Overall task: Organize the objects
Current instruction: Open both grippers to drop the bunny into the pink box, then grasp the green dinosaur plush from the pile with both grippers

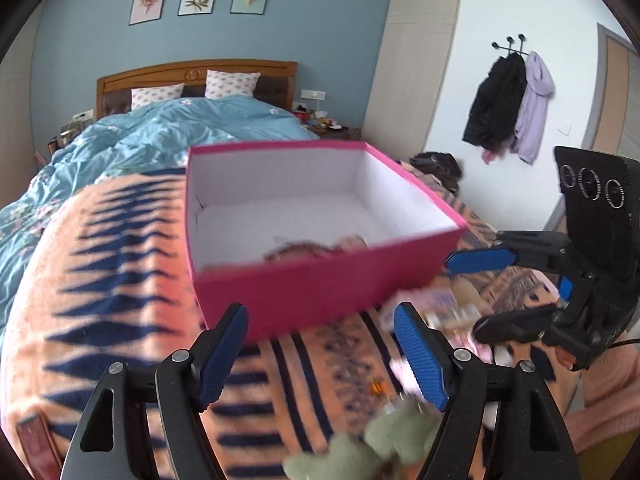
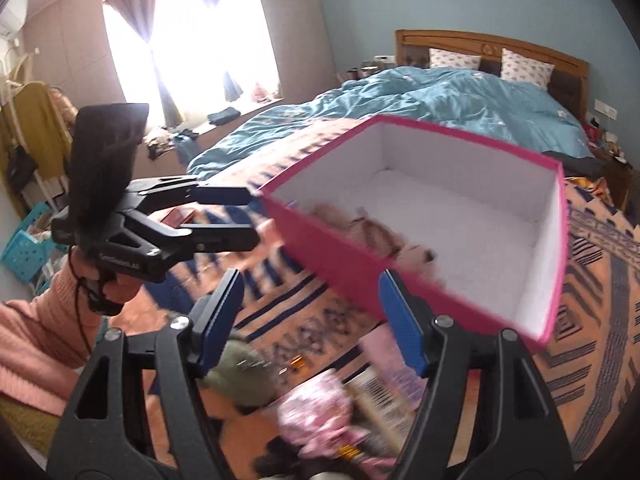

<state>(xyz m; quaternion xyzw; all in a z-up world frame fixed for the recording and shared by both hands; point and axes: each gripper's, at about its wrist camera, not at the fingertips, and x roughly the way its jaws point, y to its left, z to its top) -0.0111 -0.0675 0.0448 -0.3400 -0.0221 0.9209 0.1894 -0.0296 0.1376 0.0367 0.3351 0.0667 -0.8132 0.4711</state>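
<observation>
A pink box (image 1: 320, 280) with a white inside sits open on the striped blanket (image 1: 100, 280) of the bed (image 1: 160, 128). A brownish soft item (image 2: 380, 232) lies inside against its near wall, blurred. Near the box on the blanket lie a green plush (image 2: 240, 376), a pink floral bundle (image 2: 316, 412) and a pale packet (image 2: 380, 396), all blurred.

The left hand-held gripper (image 1: 320, 356) hangs over the blanket just near of the box, its blue pads (image 1: 420, 356) well apart and holding nothing. The right hand-held gripper (image 2: 312, 320) is over the bundle and packet at the box's near right corner, its fingers likewise spread wide and empty. Each gripper shows in the other's view, at either side of the box.
</observation>
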